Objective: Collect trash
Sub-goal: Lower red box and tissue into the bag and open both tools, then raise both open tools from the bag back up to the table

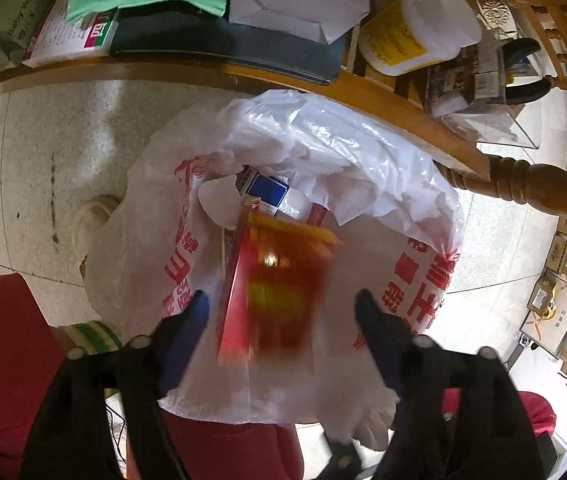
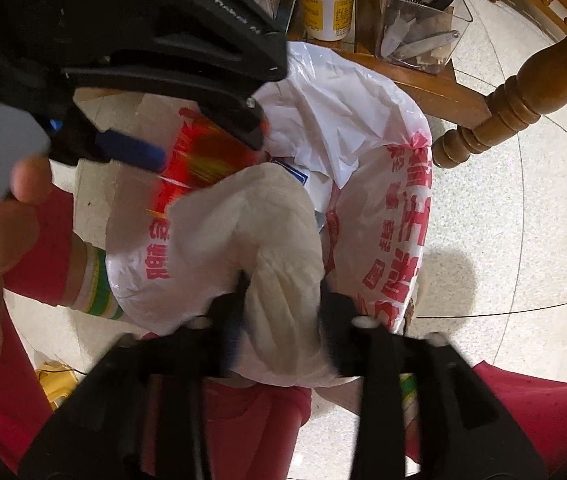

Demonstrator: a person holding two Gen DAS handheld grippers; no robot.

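Speckled pale stone floor [image 2: 523,208], with a turned-leg wooden table [image 1: 363,92] just behind the work area; a white plastic bottle with a yellow label [image 2: 326,4] and a clear plastic organiser box [image 2: 423,28] stand on its lower shelf.

Item 1. Thin white plastic carrier bag with red printed lettering [image 1: 363,160], mouth upward on the floor between the person's red-trousered legs. Contents visible: a blue-and-white carton [image 1: 269,192].

Item 2. Flat red-and-yellow printed packet [image 1: 279,276], motion-blurred, over the bag mouth between the spread fingers of the left gripper [image 1: 283,312]. Jaws stand wide apart; neither pad appears to touch the packet, so it reads as let go and dropping. Blur prevents certainty.

Item 3. Crumpled white tissue wad [image 2: 279,264], pinched between the fingers of the right gripper [image 2: 283,300], jaws clamped close on its lower part. It hangs above the near rim of the bag.

Risks, as judged:
- Packet is broad and on edge; it may catch on the limp rim and slide out to the floor.
- Bag has no rigid support; a nudge from either tool could fold the mouth shut.
- Tissue is soft and may cling to a pad on release, or fall short of the opening.
- Grippers are near each other and could collide.
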